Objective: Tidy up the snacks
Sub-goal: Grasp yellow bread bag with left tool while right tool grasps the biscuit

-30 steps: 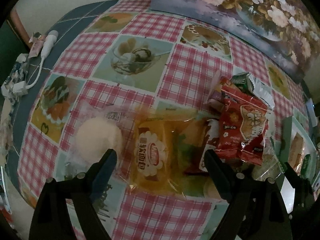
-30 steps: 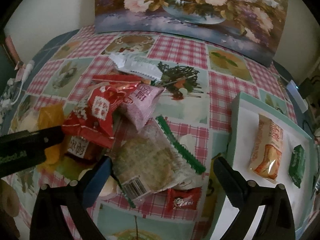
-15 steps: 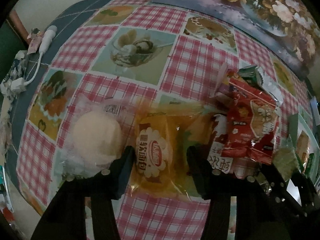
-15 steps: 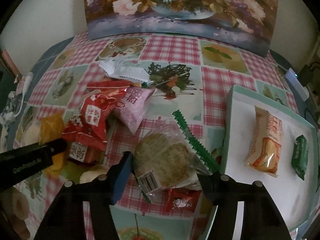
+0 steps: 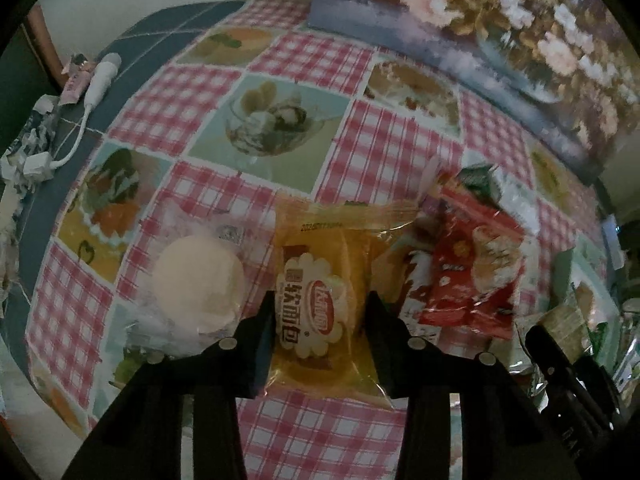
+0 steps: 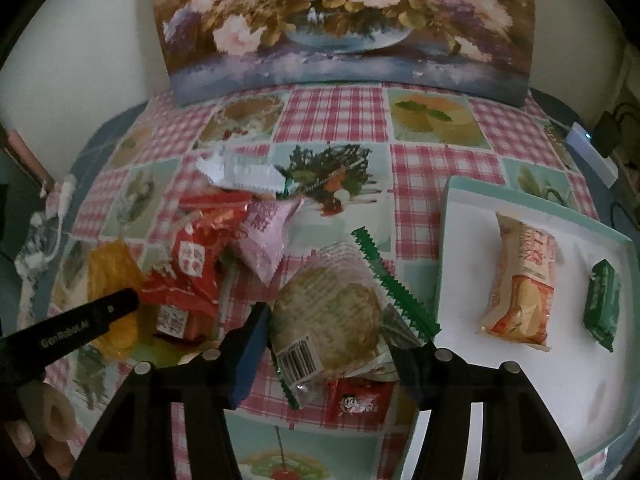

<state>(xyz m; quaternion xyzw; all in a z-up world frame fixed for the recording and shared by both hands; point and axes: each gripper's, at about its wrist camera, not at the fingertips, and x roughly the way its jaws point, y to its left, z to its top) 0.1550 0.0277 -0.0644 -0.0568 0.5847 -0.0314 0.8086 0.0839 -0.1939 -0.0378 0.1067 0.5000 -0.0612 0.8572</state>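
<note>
A heap of snack packs lies on the checked tablecloth. In the left wrist view a yellow bread pack (image 5: 320, 280) sits between the fingers of my left gripper (image 5: 318, 320); the jaws are closing and both pads press its sides. In the right wrist view my right gripper (image 6: 328, 344) is closing on a clear pack with a round cake and a green serrated edge (image 6: 332, 308), gripped and tilted up. To the right, a white tray with a teal rim (image 6: 520, 198) holds an orange-and-white pack (image 6: 520, 280) and a small green pack (image 6: 602, 300).
A white bun in clear wrap (image 5: 198, 284) lies left of the yellow pack, and red packs (image 5: 472, 276) lie to its right. A pink pack (image 6: 264, 232), a white wrapper (image 6: 240, 172) and a small red candy (image 6: 354, 400) surround the cake pack. A flower painting (image 6: 344, 20) stands behind.
Both grippers went from wide open to closed: the left on the yellow bread pack, the right on the round cake pack, which has tipped up off the cloth.
</note>
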